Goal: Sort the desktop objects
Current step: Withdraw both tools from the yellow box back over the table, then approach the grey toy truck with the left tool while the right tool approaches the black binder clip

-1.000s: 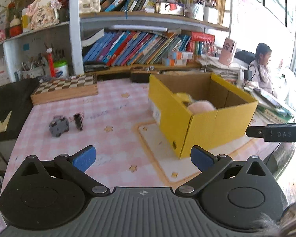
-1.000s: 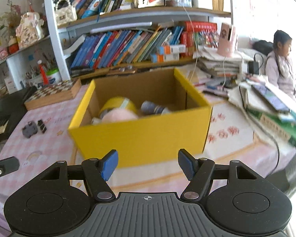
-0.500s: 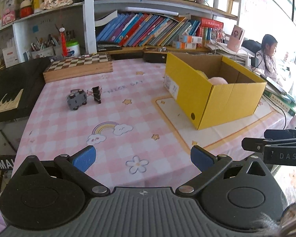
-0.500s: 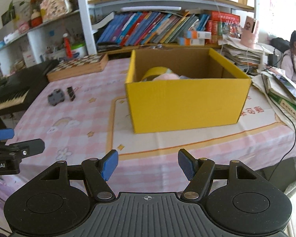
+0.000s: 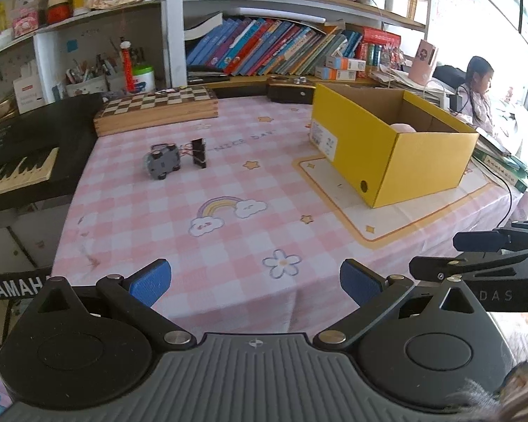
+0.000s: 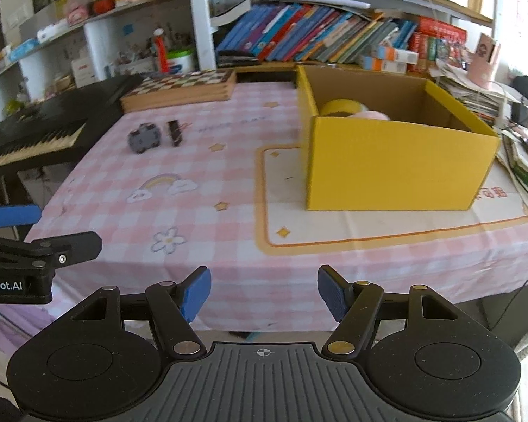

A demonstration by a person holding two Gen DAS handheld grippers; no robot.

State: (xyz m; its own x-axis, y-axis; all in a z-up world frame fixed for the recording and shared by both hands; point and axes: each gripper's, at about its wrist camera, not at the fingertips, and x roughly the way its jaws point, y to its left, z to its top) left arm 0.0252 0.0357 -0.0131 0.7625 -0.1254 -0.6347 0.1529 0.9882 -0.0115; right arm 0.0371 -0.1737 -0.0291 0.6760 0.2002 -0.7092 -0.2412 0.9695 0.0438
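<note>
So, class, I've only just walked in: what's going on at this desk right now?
A person holds a pair of tongs in each hand near the front edge of the pink checked table, sorting desk items. The left tongs and right tongs are both open and empty. The yellow box already holds a tape roll and something pink. A small grey toy car and a black binder clip sit unsorted on the cloth.

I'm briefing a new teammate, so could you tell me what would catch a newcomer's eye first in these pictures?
The open yellow cardboard box on the right side of the pink checked tablecloth stands out most, with a yellow tape roll and something pink inside. To its left, a small grey toy car lies beside a black binder clip. Both grippers are open and empty.
</note>
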